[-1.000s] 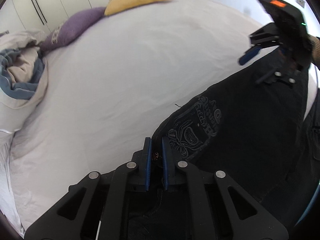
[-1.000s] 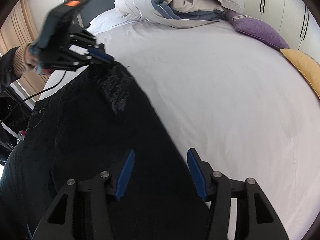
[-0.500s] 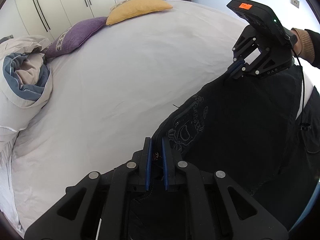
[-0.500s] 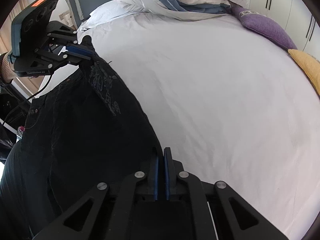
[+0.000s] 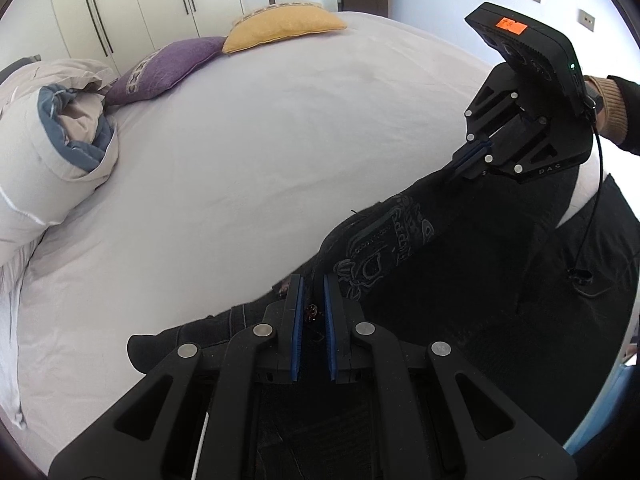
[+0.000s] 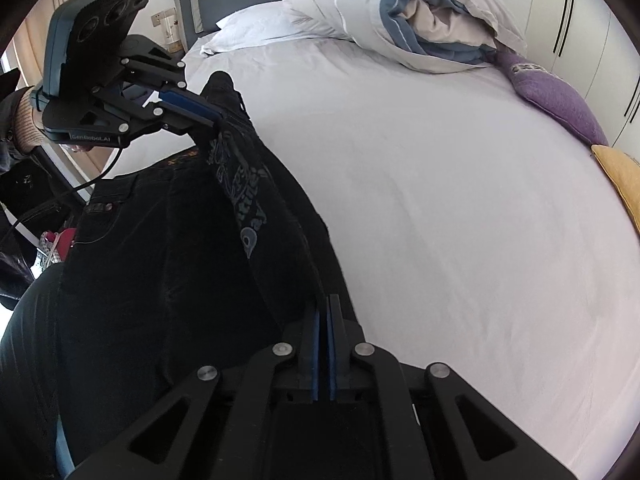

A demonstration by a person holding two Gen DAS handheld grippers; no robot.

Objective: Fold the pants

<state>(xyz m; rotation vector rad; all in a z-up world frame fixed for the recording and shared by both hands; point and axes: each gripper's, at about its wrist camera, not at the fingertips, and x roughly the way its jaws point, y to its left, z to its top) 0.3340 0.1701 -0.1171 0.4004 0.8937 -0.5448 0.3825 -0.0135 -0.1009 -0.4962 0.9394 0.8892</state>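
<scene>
Black pants [image 5: 460,280] with a pale printed design lie along the near edge of a white bed; they also show in the right wrist view [image 6: 168,248]. My left gripper [image 5: 312,300] is shut on the waist end of the pants. It also shows in the right wrist view [image 6: 208,114], pinching the fabric and holding it raised. My right gripper [image 6: 325,312] is shut on the upper edge of the pants further along. It also shows in the left wrist view [image 5: 470,160]. The edge between the two grippers is lifted off the bed.
The white bed sheet [image 5: 260,152] spreads away from the pants. A rolled white and blue duvet [image 5: 60,140] lies at the head end, with a purple cushion [image 5: 168,64] and a yellow cushion [image 5: 280,26] along the far side. White wardrobes [image 5: 140,0] stand behind.
My right gripper went from open above the pants to shut on their edge. Both grippers have since lifted that edge higher off the bed.
</scene>
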